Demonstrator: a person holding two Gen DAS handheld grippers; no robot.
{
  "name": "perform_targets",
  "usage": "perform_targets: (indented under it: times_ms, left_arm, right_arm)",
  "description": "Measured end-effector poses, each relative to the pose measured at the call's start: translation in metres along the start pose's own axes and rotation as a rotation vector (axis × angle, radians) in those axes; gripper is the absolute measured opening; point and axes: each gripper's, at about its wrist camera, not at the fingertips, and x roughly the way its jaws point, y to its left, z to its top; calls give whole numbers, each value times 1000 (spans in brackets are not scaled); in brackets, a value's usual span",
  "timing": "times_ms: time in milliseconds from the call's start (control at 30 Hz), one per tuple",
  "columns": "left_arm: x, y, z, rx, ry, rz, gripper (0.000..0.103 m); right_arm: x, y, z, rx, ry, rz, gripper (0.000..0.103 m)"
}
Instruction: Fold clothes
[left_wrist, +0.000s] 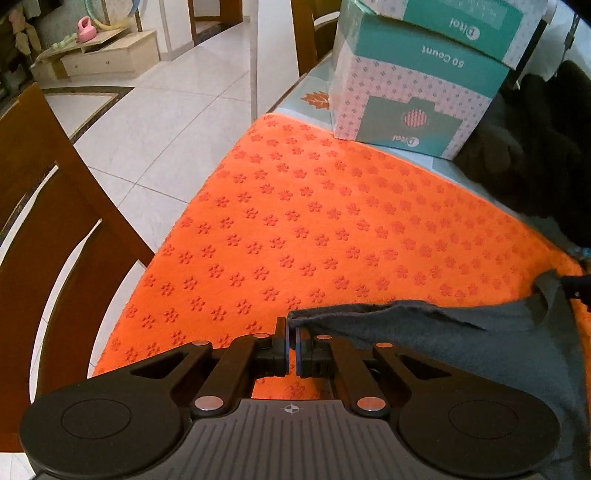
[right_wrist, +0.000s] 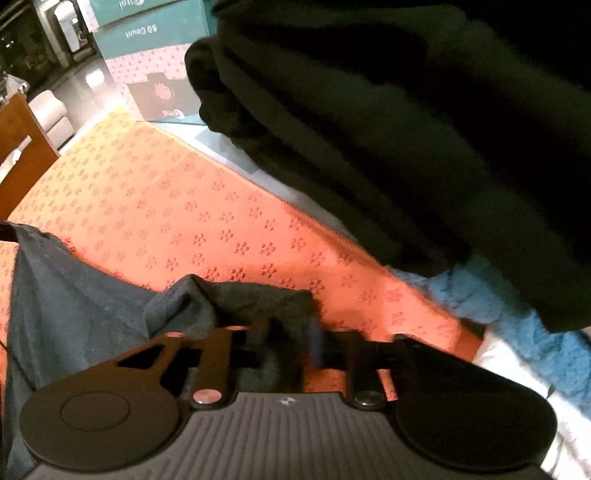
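Both grippers (left_wrist: 291, 343) (right_wrist: 288, 354) pinch grey garment (left_wrist: 461, 343) crosswise.

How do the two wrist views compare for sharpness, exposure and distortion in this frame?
Left wrist view: sharp and evenly lit, fisheye bending the white floor tiles; the left claw pinching the grey-blue garment is crisp. Right wrist view: motion-blurred, dimmer, warmer-tinted; the right claw is smeared, and the black fabric pile is underexposed, nearly featureless.

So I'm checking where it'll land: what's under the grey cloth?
Under the grey cloth the orange mat shows along its edges; what lies beneath the cloth's middle is covered.
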Motion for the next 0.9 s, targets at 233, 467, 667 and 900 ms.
perform_targets:
  times_ms: [233,467,667,900]
  left_arm:
    - [-31,9,7,19,-59,-30,5]
    - [1,17,12,87,9,21,5]
    - [29,23,7,71,63,46,5]
    - [23,22,11,67,39,25,21]
  right_arm:
    - [-65,8,12,-66,-172,-235,1]
    - [-35,8,20,-144,-103,-286,1]
    - [-9,17,16,-205,-107,-316,1]
    - [-13,17,6,-207,-98,-289,24]
